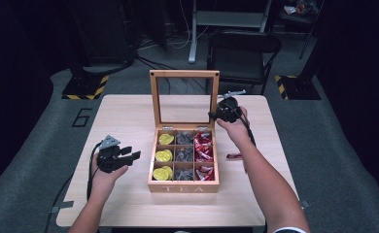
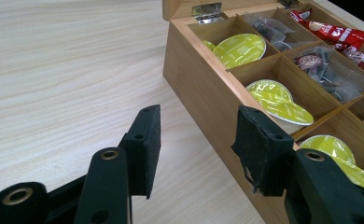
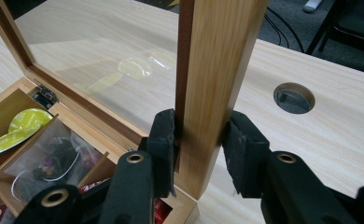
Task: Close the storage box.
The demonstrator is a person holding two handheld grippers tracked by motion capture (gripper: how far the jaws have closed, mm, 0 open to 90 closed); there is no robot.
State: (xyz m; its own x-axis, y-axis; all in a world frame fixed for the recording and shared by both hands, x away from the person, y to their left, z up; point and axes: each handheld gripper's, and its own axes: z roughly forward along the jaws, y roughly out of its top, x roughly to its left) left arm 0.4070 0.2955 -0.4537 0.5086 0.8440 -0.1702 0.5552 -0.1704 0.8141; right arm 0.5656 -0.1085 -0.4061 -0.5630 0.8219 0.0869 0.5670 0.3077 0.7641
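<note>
Gripping lid (image 3: 208, 93), right claw (image 3: 199, 140).

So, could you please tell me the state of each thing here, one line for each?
Tea box: open, compartments filled.
Lid: raised upright, its right frame edge between the right tongs.
Left tongs: open, empty, beside the box's left wall.
Right tongs: shut on the lid's frame.
Red packet: lying on the table, right of the box.

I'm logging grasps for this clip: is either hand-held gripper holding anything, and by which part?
The right hand-held gripper clamps the tea box's open lid by its side frame rail. The left hand-held gripper is open, holding nothing.
</note>
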